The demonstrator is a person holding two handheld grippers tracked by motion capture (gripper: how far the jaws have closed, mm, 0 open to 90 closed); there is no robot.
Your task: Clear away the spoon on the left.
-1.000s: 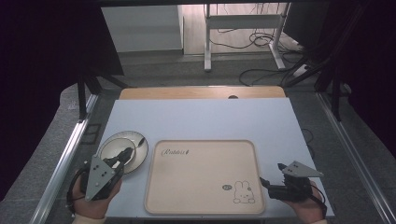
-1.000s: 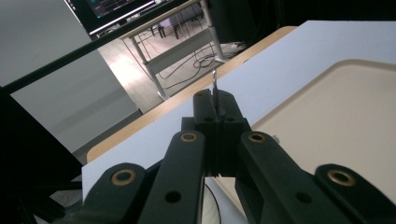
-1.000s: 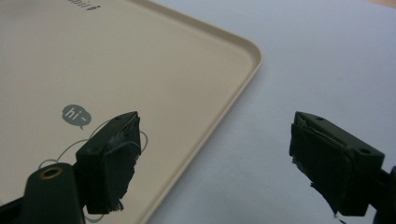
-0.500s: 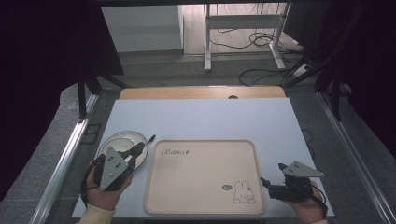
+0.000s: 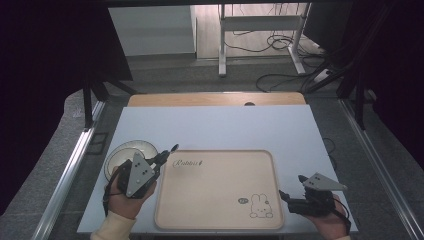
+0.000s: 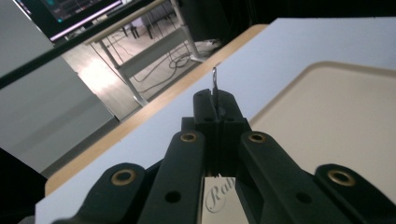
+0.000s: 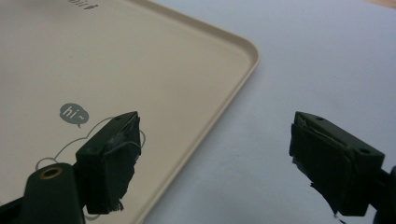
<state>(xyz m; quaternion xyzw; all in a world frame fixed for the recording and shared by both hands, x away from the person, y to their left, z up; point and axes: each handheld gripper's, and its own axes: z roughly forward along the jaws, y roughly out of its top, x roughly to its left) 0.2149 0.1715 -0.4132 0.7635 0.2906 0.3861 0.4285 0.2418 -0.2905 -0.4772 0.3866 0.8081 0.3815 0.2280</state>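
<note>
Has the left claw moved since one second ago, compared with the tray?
Yes. The left claw moved forward and right, toward the tray, its tips now at the tray's far left corner, shut on a thin metal piece.

A white table [image 5: 225, 125] carries a beige tray [image 5: 215, 220] along its near edge, printed with a rabbit drawing [image 5: 260, 206] at its near-right corner, a "hi" speech bubble [image 7: 74, 114] and the script word "Rabbit" [image 5: 186, 163] at its far-left corner. A pale round dish [image 5: 125, 150] sits just beside the tray's left edge. A thin metal utensil [image 6: 214, 79] rises over the tray's far-left corner. A wooden strip [image 5: 215, 99] lines the table's far edge; beyond it, a white metal stand [image 5: 260, 30] and black cables [image 5: 280, 80] lie on the floor.
</note>
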